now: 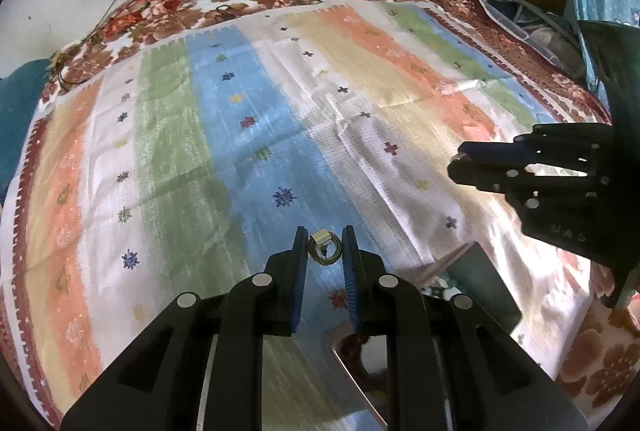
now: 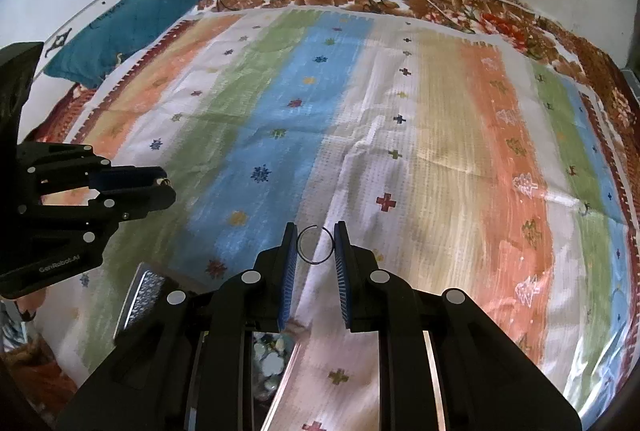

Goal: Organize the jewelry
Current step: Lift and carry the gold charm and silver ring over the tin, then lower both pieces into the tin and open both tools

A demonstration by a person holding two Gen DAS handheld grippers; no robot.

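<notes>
rings sit pinched in both my grippers: left gripper (image 1: 324,251) clamps a beaded ring (image 1: 325,250), right gripper (image 2: 316,245) a thin wire hoop (image 2: 315,244); light, springy, slippery, best held across their rims.

Daylight is bright and uneven. Strong glare washes out the striped cloth (image 1: 532,243) at lower right in both views. Fisheye distortion bows the edges, with dark vignetting at corners. Centre detail is fairly sharp; edges and the near foreground are soft.
</notes>
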